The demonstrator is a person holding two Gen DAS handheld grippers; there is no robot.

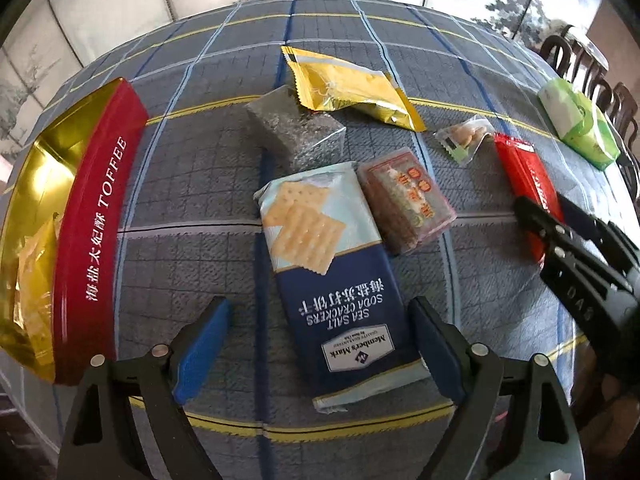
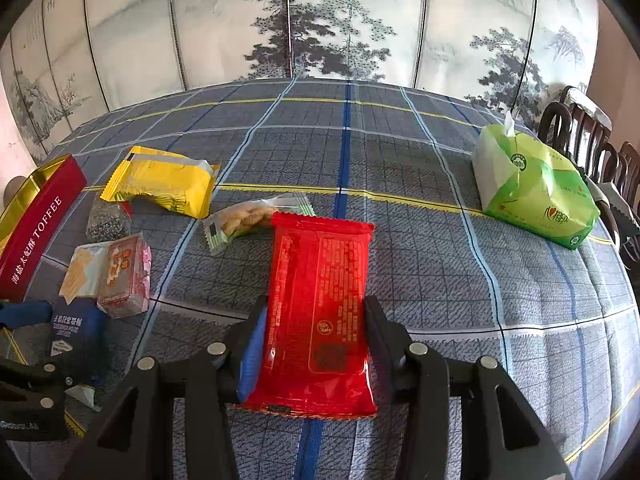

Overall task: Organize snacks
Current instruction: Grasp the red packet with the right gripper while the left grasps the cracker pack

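Note:
My left gripper [image 1: 320,344] is open, its blue pads on either side of a blue soda cracker pack [image 1: 332,280] lying on the plaid tablecloth, not touching it. My right gripper [image 2: 316,328] is shut on a red snack packet [image 2: 320,312], its jaws pressing both sides; the packet also shows in the left wrist view [image 1: 528,188]. A red and gold toffee box [image 1: 96,232] stands open at the left with a gold packet inside. A yellow packet [image 1: 352,88], a grey seed block [image 1: 292,128], a pink packet [image 1: 404,200] and a small clear biscuit packet [image 1: 464,140] lie nearby.
A green tissue pack [image 2: 532,192] sits at the table's right, near dark wooden chairs [image 2: 592,136]. A painted folding screen [image 2: 320,20] stands behind the table. The tablecloth [image 2: 440,260] is bare between the red packet and the tissues.

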